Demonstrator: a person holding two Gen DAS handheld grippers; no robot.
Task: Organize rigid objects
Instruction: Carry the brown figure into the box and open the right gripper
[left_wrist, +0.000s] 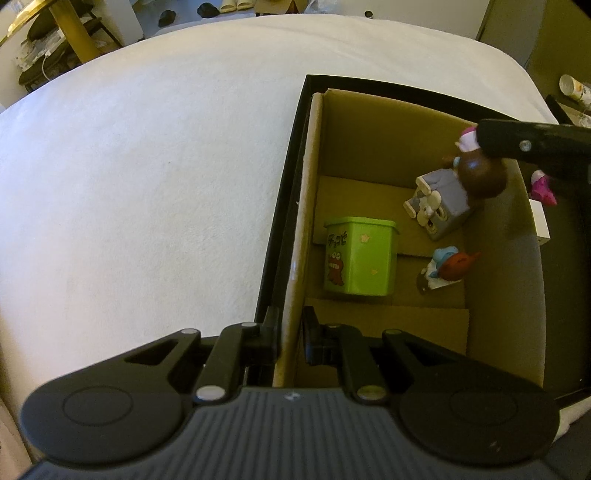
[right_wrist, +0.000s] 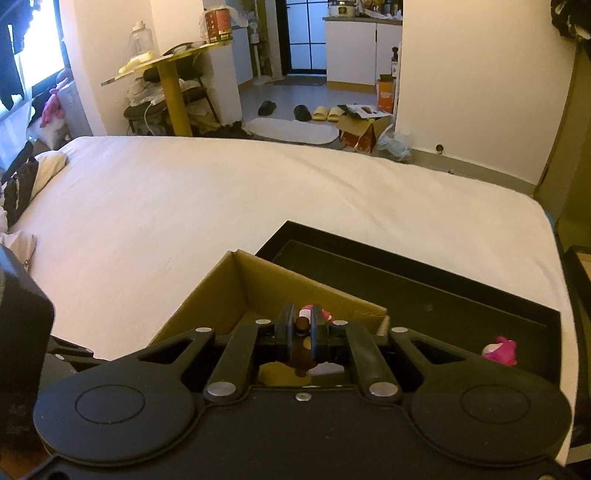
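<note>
A cardboard box (left_wrist: 306, 206) sits in a black tray (left_wrist: 280, 206) on the white bed. Inside it are a green tin (left_wrist: 358, 256), a grey-purple toy block (left_wrist: 439, 205) and a small blue and brown figure (left_wrist: 448, 267). My left gripper (left_wrist: 290, 334) is shut on the box's left wall near its front corner. My right gripper (right_wrist: 303, 330) is shut on a brown-headed figure (left_wrist: 480, 173) with a pink and white top, and holds it above the box's far right side. A pink toy (right_wrist: 500, 350) lies in the tray, outside the box.
The box (right_wrist: 236, 291) and black tray (right_wrist: 443, 291) lie at the bed's near right corner. White sheet (right_wrist: 221, 206) spreads left and beyond. A gold round table (right_wrist: 170, 70), shoes and boxes stand on the floor past the bed.
</note>
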